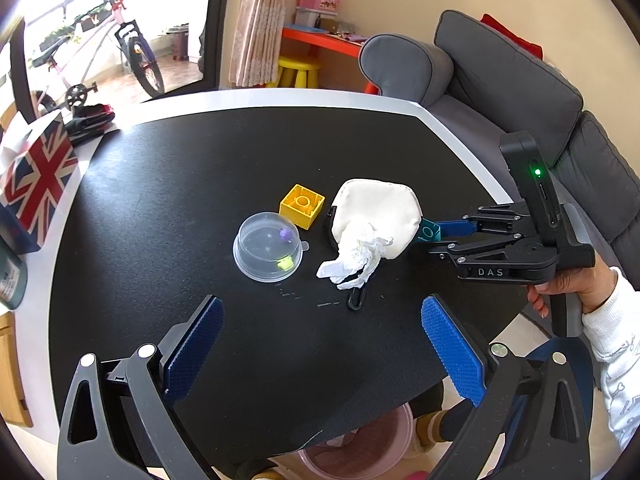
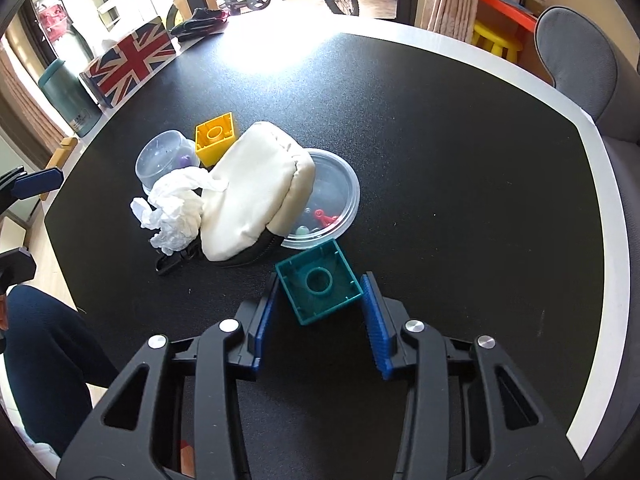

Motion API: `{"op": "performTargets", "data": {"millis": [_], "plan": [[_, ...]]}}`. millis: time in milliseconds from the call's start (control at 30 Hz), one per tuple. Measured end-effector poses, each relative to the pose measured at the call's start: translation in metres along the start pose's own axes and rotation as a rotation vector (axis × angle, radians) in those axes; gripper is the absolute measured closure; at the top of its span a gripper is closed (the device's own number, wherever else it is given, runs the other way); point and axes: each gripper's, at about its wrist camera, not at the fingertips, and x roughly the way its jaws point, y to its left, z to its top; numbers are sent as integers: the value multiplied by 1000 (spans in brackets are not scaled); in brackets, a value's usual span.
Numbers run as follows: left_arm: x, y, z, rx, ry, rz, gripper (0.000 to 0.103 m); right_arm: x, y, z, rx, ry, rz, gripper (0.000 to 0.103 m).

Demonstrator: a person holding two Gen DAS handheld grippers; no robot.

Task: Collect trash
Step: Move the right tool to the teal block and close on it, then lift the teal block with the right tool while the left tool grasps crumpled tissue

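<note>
Facing upward: teal block (image 2: 320,286) hollow underside

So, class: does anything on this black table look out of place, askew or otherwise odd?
Yes. The cream pouch sits tilted, propped on the rim of a clear lid, with crumpled tissue beside its opening. The teal block and yellow block both lie hollow side up.

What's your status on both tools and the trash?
Left tool open, empty. Right tool closed around teal plastic block. Crumpled white tissue untouched, against cream fabric pouch.
</note>
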Motion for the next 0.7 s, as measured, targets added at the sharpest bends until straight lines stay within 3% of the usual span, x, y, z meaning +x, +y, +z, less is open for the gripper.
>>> {"op": "performTargets", "data": {"millis": [700], "plan": [[39, -16, 28, -10, 24, -12, 8, -42, -11, -17, 62, -62, 5, 66]]}}
